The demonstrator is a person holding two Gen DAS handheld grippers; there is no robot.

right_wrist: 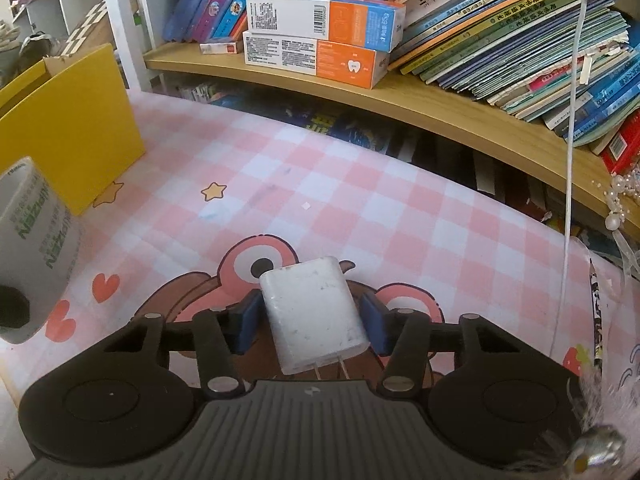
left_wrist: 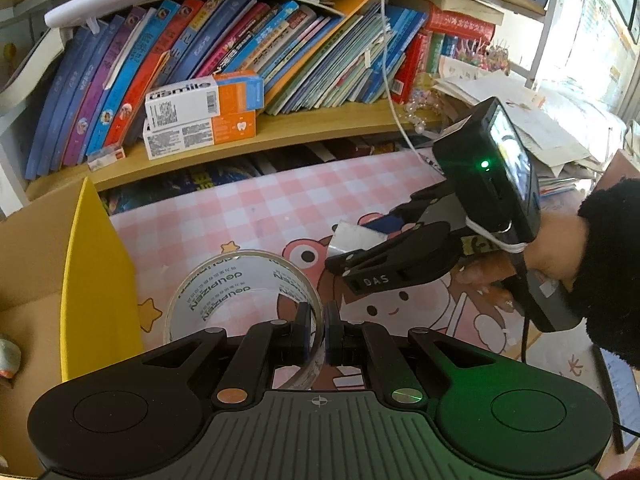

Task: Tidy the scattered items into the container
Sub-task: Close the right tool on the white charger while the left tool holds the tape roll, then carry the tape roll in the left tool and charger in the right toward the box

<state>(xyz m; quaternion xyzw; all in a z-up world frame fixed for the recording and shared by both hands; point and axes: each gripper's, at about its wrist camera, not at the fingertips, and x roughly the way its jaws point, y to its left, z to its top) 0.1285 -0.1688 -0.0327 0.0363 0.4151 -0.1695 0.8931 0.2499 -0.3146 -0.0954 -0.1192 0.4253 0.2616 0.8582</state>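
Observation:
My left gripper (left_wrist: 318, 330) is shut on the wall of a clear tape roll (left_wrist: 244, 296), held just right of the yellow box (left_wrist: 96, 280). The roll also shows at the left edge of the right wrist view (right_wrist: 36, 248). My right gripper (right_wrist: 312, 320) is open, its blue pads on either side of a white plug charger (right_wrist: 316, 312) that lies on the pink checked mat (right_wrist: 360, 208); a small gap shows at each pad. In the left wrist view the right gripper (left_wrist: 360, 248) sits at the right with the charger's end (left_wrist: 352, 236) showing.
The yellow box is open, with a cardboard inside (left_wrist: 28, 248), and stands at the mat's left edge (right_wrist: 68, 128). A wooden shelf (right_wrist: 400, 96) with books and toothpaste boxes (right_wrist: 320, 40) runs behind. A white cord (right_wrist: 568, 160) hangs at the right. Papers pile at the right (left_wrist: 540, 120).

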